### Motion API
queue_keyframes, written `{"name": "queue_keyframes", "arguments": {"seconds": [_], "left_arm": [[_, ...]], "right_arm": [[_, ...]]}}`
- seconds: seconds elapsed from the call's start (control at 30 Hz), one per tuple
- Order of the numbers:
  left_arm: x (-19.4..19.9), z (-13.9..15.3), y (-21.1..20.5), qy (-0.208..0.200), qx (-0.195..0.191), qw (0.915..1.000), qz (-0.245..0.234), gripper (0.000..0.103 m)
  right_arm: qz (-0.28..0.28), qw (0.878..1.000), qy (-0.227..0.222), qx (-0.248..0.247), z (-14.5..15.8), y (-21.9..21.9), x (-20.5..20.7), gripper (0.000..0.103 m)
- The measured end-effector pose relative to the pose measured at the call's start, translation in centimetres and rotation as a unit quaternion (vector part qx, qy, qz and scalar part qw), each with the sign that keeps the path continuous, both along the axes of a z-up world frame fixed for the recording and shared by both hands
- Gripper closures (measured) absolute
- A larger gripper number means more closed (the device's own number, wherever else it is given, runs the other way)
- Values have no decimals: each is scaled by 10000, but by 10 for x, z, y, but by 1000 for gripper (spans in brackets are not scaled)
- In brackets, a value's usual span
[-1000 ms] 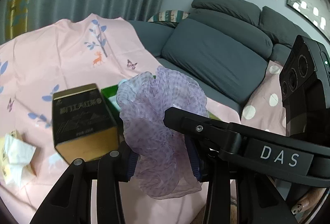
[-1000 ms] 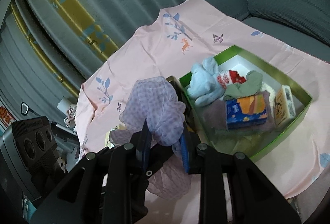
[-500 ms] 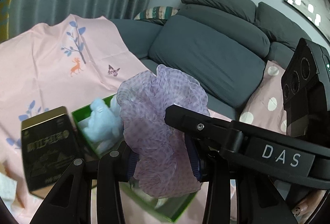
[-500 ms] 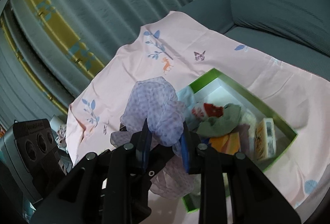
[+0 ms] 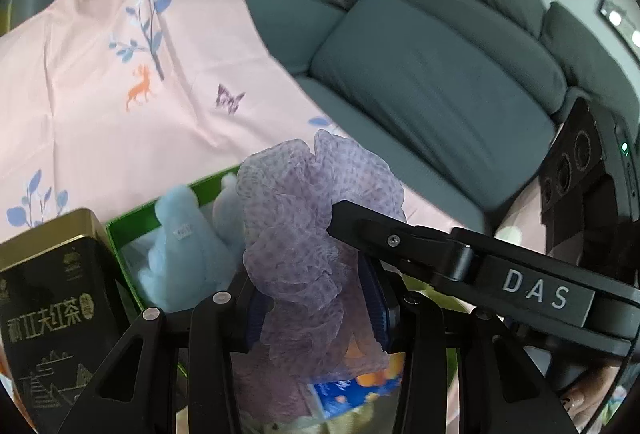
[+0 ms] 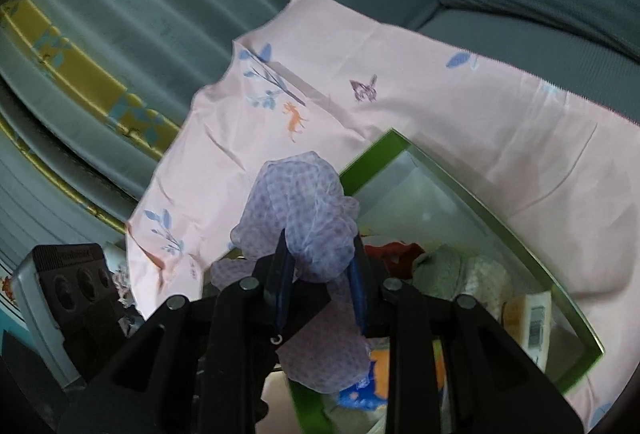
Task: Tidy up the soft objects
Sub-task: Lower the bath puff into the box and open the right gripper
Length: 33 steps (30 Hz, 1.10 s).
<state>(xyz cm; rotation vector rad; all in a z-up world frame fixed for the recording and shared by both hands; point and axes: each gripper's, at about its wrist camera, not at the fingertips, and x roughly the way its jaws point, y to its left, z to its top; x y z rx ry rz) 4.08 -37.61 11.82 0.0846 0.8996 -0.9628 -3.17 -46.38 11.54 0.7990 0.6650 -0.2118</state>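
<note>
Purple mesh scrunchie (image 5: 312, 230) hangs over the green box (image 6: 500, 210), pinched on both sides by the left gripper (image 5: 316, 302) and right gripper (image 6: 320, 290). Blue plush (image 5: 188, 254) and other items already lie inside; releasing the scrunchie into it looks like what remains.

Soft, even daylight; no hard shadows. Fisheye bends the curtain (image 6: 120, 34) and sofa (image 5: 440, 74); black corners, slight motion blur.
</note>
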Motion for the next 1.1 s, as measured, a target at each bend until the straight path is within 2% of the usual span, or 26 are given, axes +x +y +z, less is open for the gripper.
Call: {"name": "queue_keyframes", "arguments": {"seconds": [0.2,0.47,0.6,0.67,0.8,0.97,1.0,1.1], "left_arm": [[7,-22,-15,262,279,9993,55,60],[3,-32,-28,233,613,9978,96,60],[7,-39,-32,421,709,9966,82,60],[9,-44,-32,545,753,9956,116,56],[13,-50,-31,579,792,9949,234,40],[9,-47,-28,556,732,9955,222,27],[7,-46,-28,526,742,9956,217,19],[0,-42,-26,493,732,9960,160,18]], "right_arm": [[-194,9988,442,34,-20,-16,9,77],[-299,9974,618,212,-34,-27,7,76],[-360,9961,781,208,-38,-29,7,75],[-401,9950,883,231,-42,-31,7,75],[-421,9943,938,298,-45,-35,4,71],[-480,9945,839,396,-43,-37,-3,57],[-455,9950,785,423,-42,-37,-5,52],[-431,9957,699,424,-37,-34,-8,45]]}}
